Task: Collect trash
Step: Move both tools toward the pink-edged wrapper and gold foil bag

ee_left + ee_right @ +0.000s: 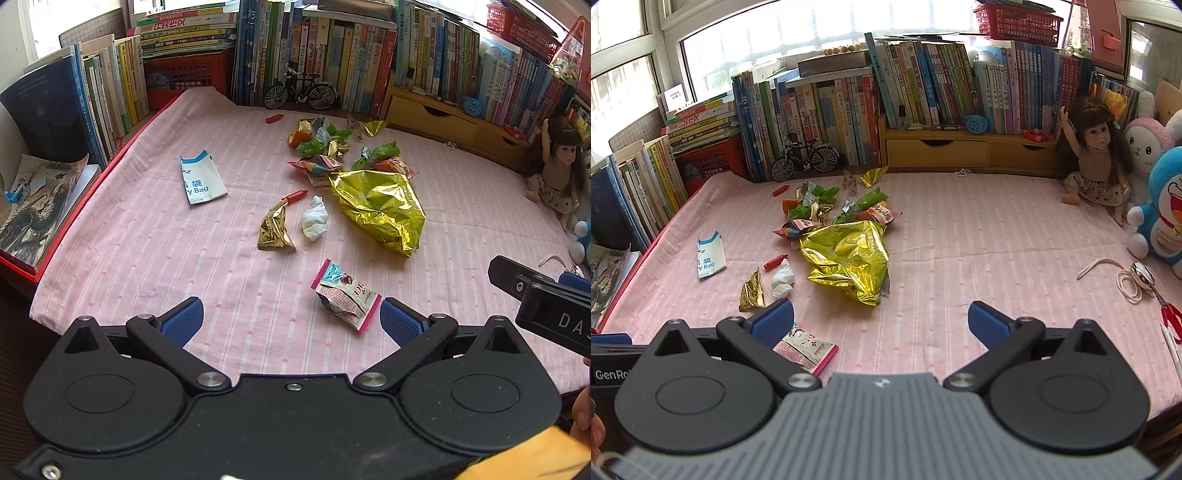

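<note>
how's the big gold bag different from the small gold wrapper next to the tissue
The gold bag is much larger than the gold wrapper. The bag is a bright yellow-green gold, while the wrapper is a darker, brownish gold. The bag lies spread and puffed right of the tissue; the wrapper is a narrow folded strip on its left. Both are crinkled shiny foil lying on the pink cloth.

Left wrist view: low over near edge of pink cloth (147,258), facing book row (332,44) at back; gold foil bag (380,206) right of centre, mid-distance. Right wrist view: same near edge, further right, same heading, slightly higher; gold foil bag (849,254) left of centre. Shared: gold foil bag, surrounding wrappers, book row (849,99), doll (1097,155) right of bag.
</note>
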Demonstrator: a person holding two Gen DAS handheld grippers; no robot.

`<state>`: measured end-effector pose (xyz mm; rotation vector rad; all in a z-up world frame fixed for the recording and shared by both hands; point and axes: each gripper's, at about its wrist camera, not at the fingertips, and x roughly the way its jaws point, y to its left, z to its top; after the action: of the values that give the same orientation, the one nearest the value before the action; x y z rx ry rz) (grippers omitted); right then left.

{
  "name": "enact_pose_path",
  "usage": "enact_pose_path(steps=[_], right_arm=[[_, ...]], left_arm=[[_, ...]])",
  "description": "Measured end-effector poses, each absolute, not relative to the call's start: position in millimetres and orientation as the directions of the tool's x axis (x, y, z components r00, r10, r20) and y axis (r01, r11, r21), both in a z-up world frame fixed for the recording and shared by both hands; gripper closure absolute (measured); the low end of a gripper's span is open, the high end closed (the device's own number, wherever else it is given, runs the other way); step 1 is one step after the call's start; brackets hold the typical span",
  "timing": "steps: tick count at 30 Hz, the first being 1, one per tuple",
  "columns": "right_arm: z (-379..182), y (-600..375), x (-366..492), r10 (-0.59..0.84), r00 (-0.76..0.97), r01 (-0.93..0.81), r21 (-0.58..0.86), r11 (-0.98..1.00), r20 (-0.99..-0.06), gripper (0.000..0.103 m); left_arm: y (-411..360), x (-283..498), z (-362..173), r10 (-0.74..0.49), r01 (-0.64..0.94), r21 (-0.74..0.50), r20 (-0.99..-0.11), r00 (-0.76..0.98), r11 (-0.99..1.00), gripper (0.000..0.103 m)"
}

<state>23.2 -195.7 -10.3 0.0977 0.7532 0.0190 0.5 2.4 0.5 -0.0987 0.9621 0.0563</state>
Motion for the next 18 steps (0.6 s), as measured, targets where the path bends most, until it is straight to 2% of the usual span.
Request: enact_pose_path(steps=[18], right_arm=[[-4.1,-190.8,18.0,0.057,0.746,-0.004,0.081,0.997,-0.664,0.000]], left_arm=[[-2.4,-9.5,2.2,0.024,-0.092,-0.035,-0.817,0.576,0.995,0.002]])
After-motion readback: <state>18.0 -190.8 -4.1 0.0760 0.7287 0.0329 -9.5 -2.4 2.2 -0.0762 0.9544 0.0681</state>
